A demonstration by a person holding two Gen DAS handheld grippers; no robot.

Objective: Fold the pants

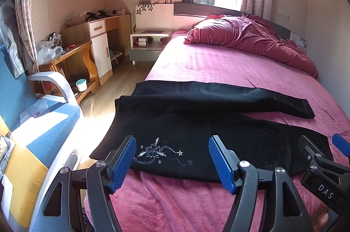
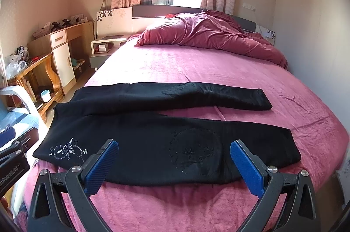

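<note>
Black soft-knit pants (image 2: pixel 166 144) lie flat across the near end of the pink plush bedspread (image 2: pixel 196 66), waistband at left, both legs running right; the far leg (image 2: pixel 196 95) lies apart from the near leg (image 2: pixel 251 144), a strip of bedspread between them. I hold the left gripper (image 1: pixel 172 163) with jaws wide over the silver floral embroidery (image 1: pixel 157 152) and the right gripper (image 2: pixel 175 166) equally wide over the near leg's near edge; neither grips cloth. The first fold, I judge, lays one leg onto the other. To do it well, I would pinch the near edge at both points through every layer, lift evenly, and match the seams.
</note>
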